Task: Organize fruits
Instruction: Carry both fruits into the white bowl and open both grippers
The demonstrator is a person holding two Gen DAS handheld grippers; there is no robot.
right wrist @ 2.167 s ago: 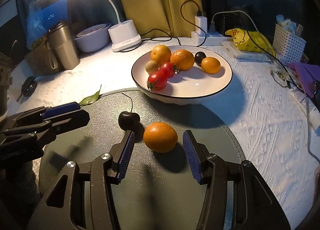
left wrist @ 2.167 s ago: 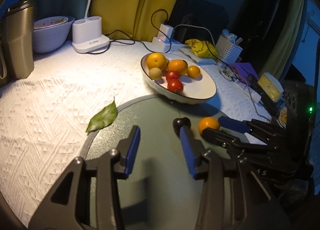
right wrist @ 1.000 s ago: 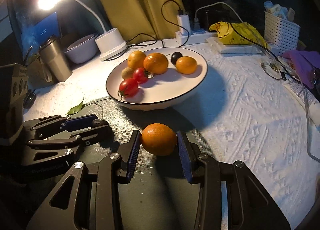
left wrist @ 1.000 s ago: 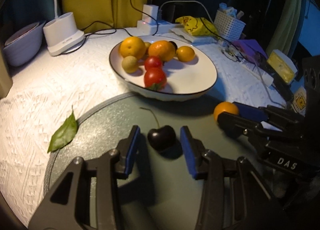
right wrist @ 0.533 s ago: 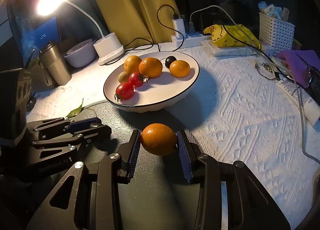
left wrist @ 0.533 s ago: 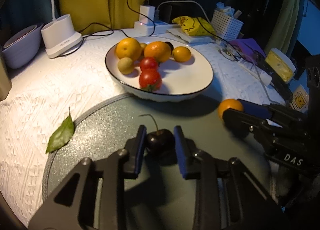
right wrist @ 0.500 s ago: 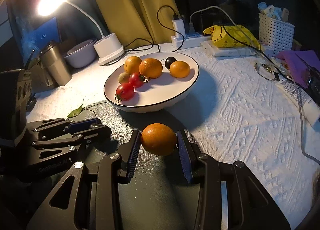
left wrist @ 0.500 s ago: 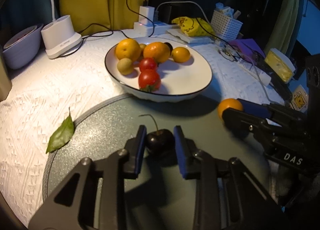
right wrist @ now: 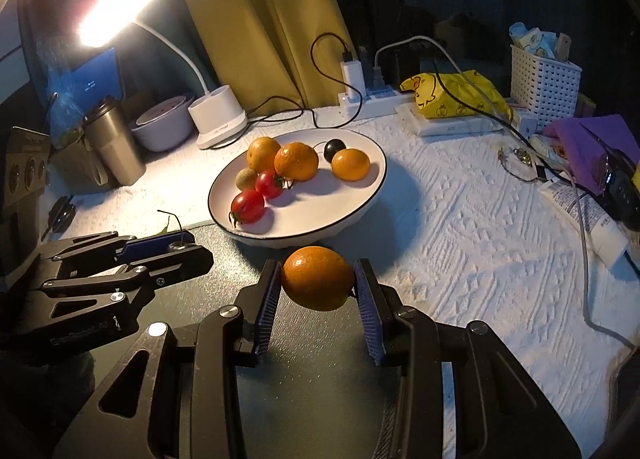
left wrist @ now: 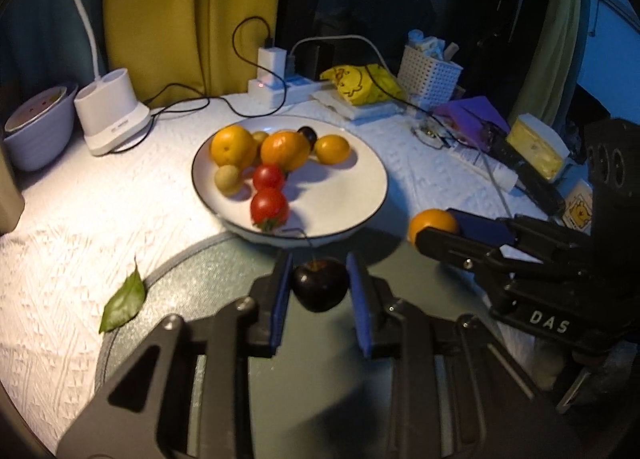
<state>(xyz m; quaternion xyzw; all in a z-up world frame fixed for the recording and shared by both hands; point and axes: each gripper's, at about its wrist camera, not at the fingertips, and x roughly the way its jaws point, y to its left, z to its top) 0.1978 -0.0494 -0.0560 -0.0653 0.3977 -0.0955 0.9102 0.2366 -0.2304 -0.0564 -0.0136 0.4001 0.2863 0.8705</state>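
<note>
Dark round cherry (left wrist: 319,284) is pinched in my left claw (left wrist: 319,291); my right claw (right wrist: 317,287) pinches the small orange citrus fruit (right wrist: 317,277).

I see a white textured tablecloth (right wrist: 472,227) under everything, with a round dark mat (left wrist: 224,283) on it and a green leaf (left wrist: 122,301) at the mat's left edge. At the back, a lit desk lamp (right wrist: 218,115) stands on its white base, next to a pale bowl (right wrist: 162,127) and a steel tumbler (right wrist: 114,145). A yellow curtain (right wrist: 264,19) hangs behind. A power strip (right wrist: 372,99) with chargers, a yellow snack bag (right wrist: 456,97), a white basket (right wrist: 544,77) and a purple cloth (right wrist: 588,143) sit to my right.
</note>
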